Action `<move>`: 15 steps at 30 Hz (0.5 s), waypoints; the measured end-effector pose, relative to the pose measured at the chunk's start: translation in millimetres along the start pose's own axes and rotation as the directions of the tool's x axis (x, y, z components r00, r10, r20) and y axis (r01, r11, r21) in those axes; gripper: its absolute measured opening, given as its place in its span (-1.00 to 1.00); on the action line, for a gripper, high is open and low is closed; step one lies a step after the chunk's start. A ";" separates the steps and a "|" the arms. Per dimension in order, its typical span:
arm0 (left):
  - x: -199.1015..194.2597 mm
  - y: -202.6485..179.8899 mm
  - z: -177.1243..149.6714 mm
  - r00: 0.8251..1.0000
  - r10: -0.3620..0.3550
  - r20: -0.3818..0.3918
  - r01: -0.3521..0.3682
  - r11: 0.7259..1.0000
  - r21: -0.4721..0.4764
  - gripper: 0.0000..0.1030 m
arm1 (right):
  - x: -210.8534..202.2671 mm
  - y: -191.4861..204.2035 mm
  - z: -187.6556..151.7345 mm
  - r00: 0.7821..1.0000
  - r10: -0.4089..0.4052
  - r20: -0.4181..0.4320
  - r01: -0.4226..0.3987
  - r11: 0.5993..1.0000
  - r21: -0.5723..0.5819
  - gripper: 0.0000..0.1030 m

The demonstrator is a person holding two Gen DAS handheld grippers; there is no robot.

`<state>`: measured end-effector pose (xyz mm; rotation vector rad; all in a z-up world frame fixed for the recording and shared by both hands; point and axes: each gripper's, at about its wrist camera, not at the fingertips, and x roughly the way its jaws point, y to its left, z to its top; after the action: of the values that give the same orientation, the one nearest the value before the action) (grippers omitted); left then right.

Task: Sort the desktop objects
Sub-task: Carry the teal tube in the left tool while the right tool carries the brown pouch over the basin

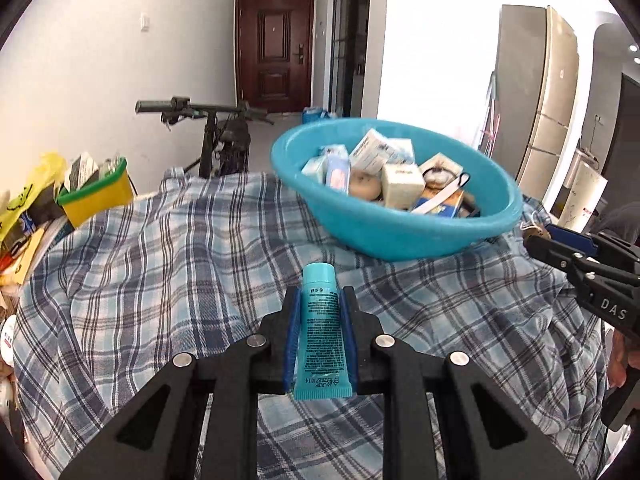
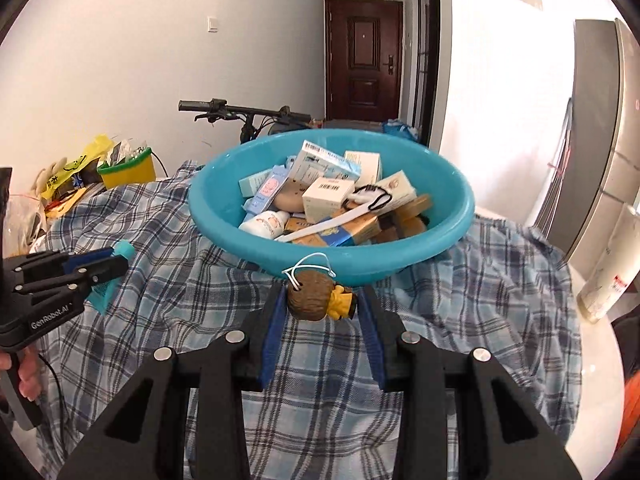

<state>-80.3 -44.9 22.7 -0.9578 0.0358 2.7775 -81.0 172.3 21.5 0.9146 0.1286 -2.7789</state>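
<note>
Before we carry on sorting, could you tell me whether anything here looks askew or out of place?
The teal basin sits tilted on the rumpled plaid cloth, its near rim lower, piled with boxes. The left claw grips a teal tube; the right claw holds a small brown figurine by its tips.

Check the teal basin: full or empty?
Nearly full: the teal basin holds a heap of small boxes and bottles.

You get bright daylight from the right, blown-out glare on the right wall (image 2: 500,100), and heavy fisheye bending with dark corners.
</note>
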 end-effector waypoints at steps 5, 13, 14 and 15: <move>-30.3 -19.9 17.4 0.987 0.029 0.155 -0.028 1.000 -0.007 -0.59 | -19.5 -16.2 7.7 0.998 0.041 0.052 -0.044 0.997 0.068 -0.31; -73.0 -40.0 42.5 0.929 0.074 0.364 -0.069 0.997 -0.026 -0.59 | -70.6 -26.5 25.9 0.976 0.005 0.218 -0.016 0.999 0.049 -0.31; -79.8 -43.0 45.0 0.918 0.070 0.391 -0.068 0.997 -0.021 -0.59 | -78.3 -27.9 29.1 0.971 0.000 0.241 -0.010 0.999 0.044 -0.31; -86.5 -46.5 47.3 0.908 0.067 0.414 -0.067 0.998 -0.013 -0.59 | -85.2 -28.4 31.8 0.965 -0.008 0.264 -0.002 0.999 0.038 -0.31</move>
<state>-33.2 -11.0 115.0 -0.3518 0.0061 2.9818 -39.0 210.0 98.2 0.5433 0.0351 -2.8824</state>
